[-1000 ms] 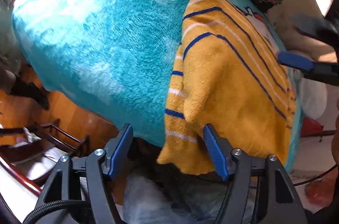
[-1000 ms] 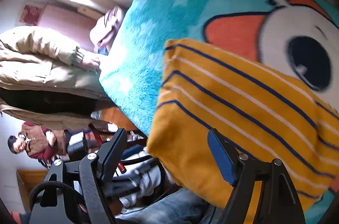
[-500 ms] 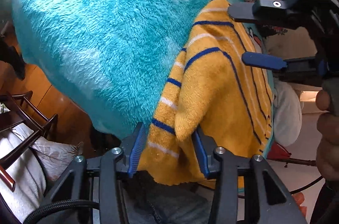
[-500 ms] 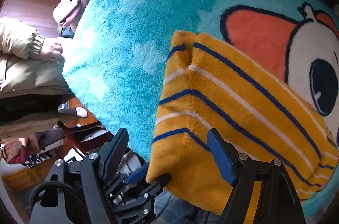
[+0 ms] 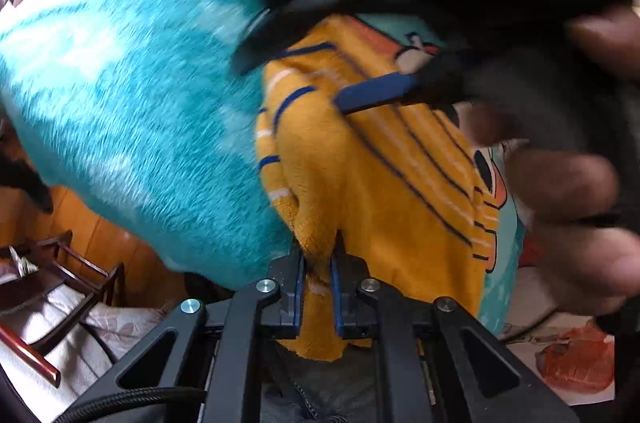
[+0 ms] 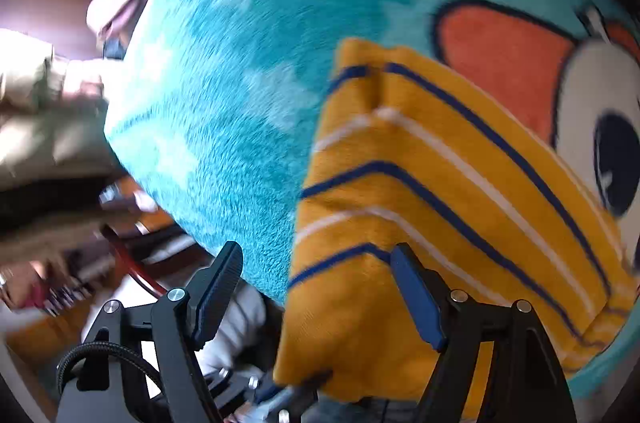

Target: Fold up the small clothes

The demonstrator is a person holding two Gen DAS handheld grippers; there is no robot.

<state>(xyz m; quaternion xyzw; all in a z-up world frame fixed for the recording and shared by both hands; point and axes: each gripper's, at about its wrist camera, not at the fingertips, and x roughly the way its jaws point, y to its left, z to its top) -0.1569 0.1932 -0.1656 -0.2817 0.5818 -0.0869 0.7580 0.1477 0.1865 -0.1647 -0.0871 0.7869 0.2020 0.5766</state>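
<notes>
Cloth (image 5: 384, 191) lies on the blanket (image 5: 132, 91); your left gripper (image 5: 318, 279) pinches its six-o'clock edge, your right gripper (image 6: 316, 295) gapes wide above, open blanket at nine o'clock.

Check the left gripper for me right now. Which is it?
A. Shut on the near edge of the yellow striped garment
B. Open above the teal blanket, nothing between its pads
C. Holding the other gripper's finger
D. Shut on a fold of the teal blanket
A: in the left wrist view the left gripper has its blue pads pinched together on the near edge of the yellow striped garment, which lies on the teal blanket.
</notes>
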